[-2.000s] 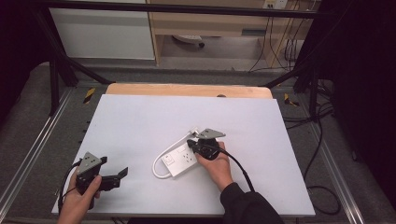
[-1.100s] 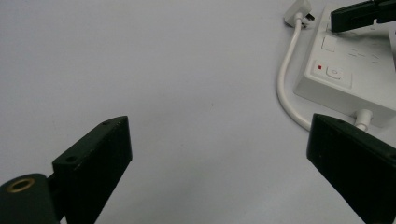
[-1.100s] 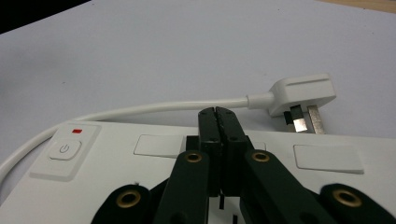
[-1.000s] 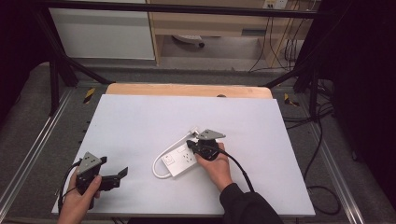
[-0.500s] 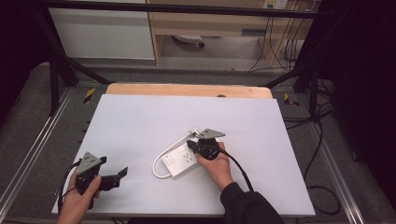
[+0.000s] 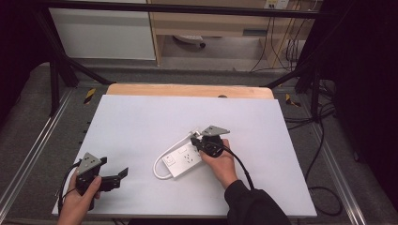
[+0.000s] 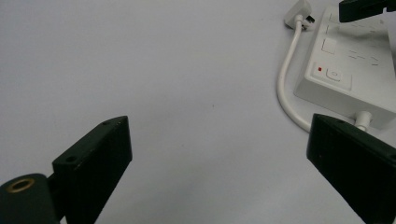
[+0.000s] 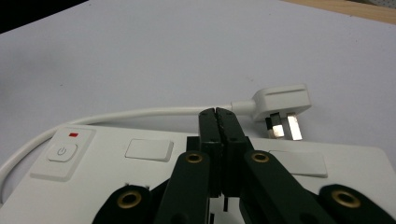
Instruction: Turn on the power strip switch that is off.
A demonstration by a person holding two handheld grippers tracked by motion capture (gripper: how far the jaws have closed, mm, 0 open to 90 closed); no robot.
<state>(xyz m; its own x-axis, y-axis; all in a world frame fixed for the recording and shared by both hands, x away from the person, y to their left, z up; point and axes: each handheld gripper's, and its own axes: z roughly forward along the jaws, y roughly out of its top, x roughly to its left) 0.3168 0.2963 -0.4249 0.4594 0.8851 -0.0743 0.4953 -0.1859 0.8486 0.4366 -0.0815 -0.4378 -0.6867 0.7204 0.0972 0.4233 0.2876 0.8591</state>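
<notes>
Table: my white table top [image 6: 141, 122] is covering a wooden board [image 6: 187, 90].
On it: a white power strip [image 6: 183, 161] is lying near the middle, its cord [image 6: 159, 161] and plug [image 8: 281, 100] beside it.

A white power strip [image 6: 184, 159] lies on a plain pale grey-white table top [image 6: 141, 122]. The strip's power button [image 8: 61, 152] is white with a grey symbol, and a small red mark [image 8: 74, 135] sits just above that button. Its cable [image 6: 159, 164] and plug [image 8: 282, 101] are white too; the plug's pins [image 8: 285, 126] are silver with black bases. Both grippers, left [image 6: 115, 176] and right [image 6: 199, 143], are black with brass-coloured screw holes, each topped by a grey plate. Beyond the strip, the table's far edge [image 6: 187, 90] is light wood. The sleeve [image 6: 253, 206] beside the strip is black.
</notes>
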